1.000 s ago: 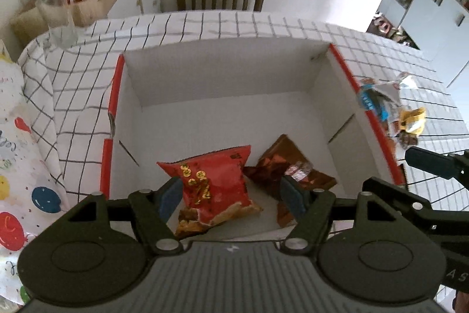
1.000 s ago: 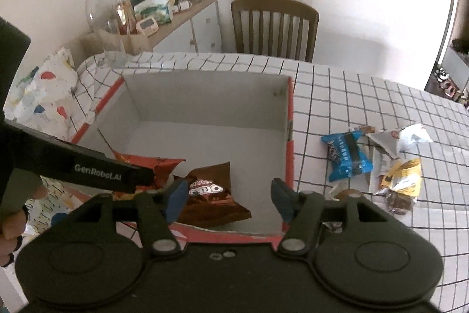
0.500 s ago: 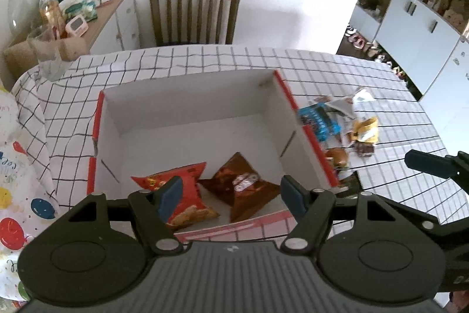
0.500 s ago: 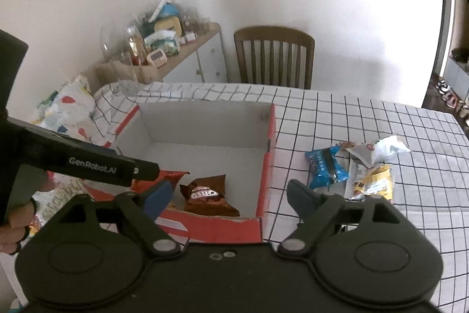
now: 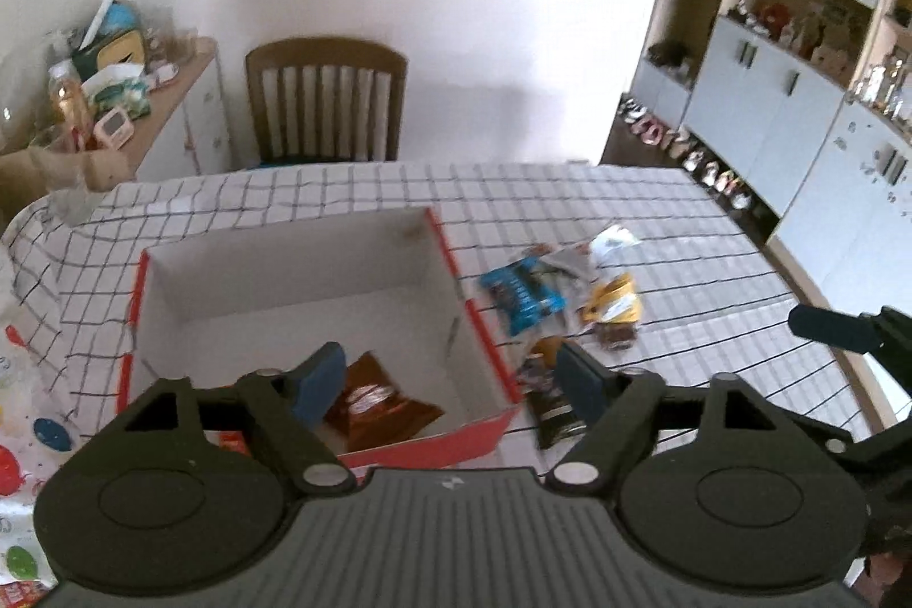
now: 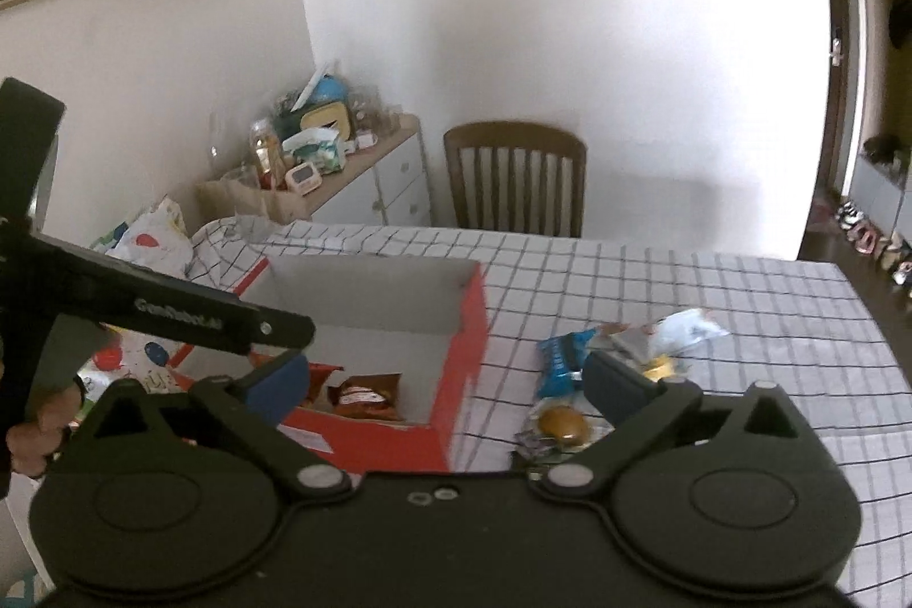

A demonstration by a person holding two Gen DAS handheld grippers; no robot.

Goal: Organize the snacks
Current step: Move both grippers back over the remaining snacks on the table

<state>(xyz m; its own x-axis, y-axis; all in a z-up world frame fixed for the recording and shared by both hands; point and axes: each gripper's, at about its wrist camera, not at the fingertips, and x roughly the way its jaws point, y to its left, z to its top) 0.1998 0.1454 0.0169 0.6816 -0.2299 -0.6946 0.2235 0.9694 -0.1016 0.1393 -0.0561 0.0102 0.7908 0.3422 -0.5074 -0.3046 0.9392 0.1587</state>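
A cardboard box (image 5: 450,266), red outside and white inside, stands on the checked tablecloth. A brown snack bag (image 5: 382,403) lies in it, with a red bag (image 6: 322,377) beside it, mostly hidden. My left gripper (image 5: 450,374) hangs above the box's near right corner, its jaws opening with nothing between them. My right gripper (image 6: 444,380) is over the box's near wall (image 6: 473,323), its jaws also opening wide and empty. Loose snacks lie to the right of the box: a blue packet (image 6: 561,354), a round brown snack in clear wrap (image 6: 561,425), a yellow packet (image 5: 615,303) and a dark packet (image 5: 550,408).
A wooden chair (image 5: 325,106) stands at the table's far side. A cluttered sideboard (image 6: 319,163) is at the back left. A balloon-print bag (image 6: 154,237) lies left of the box. A person's hand (image 6: 40,431) holds the left tool. White cabinets (image 5: 798,106) line the right wall.
Both grippers have drawn back and up from the box, so it looks smaller and farther. The right jaws have spread wider, the left a little. Both bags still lie in the box.
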